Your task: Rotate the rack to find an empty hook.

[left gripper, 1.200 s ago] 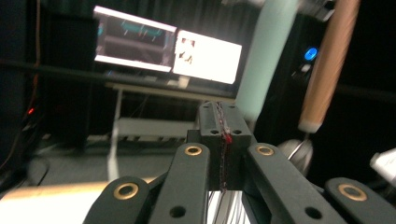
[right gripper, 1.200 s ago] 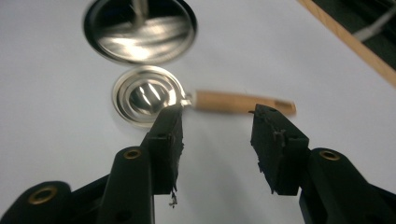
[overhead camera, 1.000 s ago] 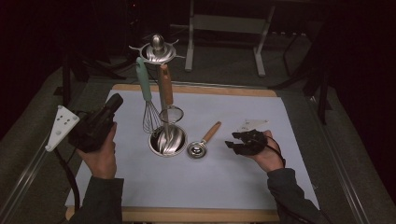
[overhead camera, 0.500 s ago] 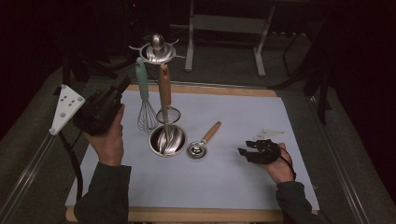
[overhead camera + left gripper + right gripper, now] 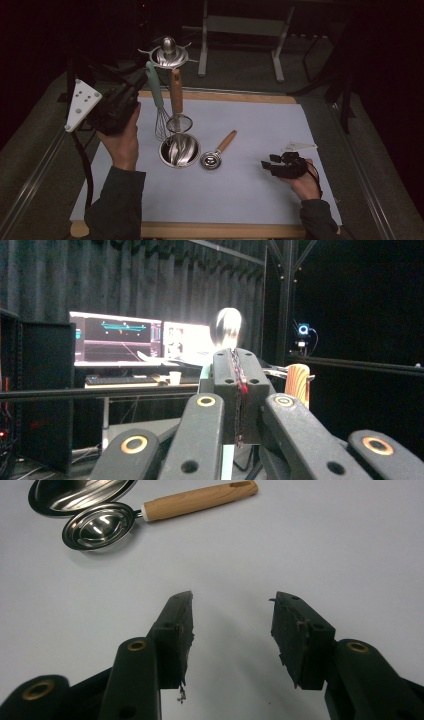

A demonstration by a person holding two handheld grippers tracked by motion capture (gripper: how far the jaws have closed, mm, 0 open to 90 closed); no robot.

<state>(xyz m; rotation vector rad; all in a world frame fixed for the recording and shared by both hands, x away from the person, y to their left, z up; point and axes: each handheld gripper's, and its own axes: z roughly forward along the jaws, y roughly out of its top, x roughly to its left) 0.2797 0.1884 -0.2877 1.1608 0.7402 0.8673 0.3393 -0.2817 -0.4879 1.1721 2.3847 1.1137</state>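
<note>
A shiny stand (image 5: pixel 169 54) holds a whisk (image 5: pixel 159 117) with a green handle and a little strainer (image 5: pixel 177 121) with a wooden handle, both hanging over its round base (image 5: pixel 179 150). The left gripper (image 5: pixel 131 93) is just beside the whisk handle, fingers pressed together with nothing between them. A wooden-handled scoop (image 5: pixel 216 155) lies on the counter (image 5: pixel 260 130) just right of the base. The right gripper (image 5: pixel 231 622) sits farther right of the base, fingers spread wide.

Dark sleeves cover both forearms; each black gripper (image 5: pixel 116 107) has brass-ringed screws, a trailing cable and a grey plate.
</note>
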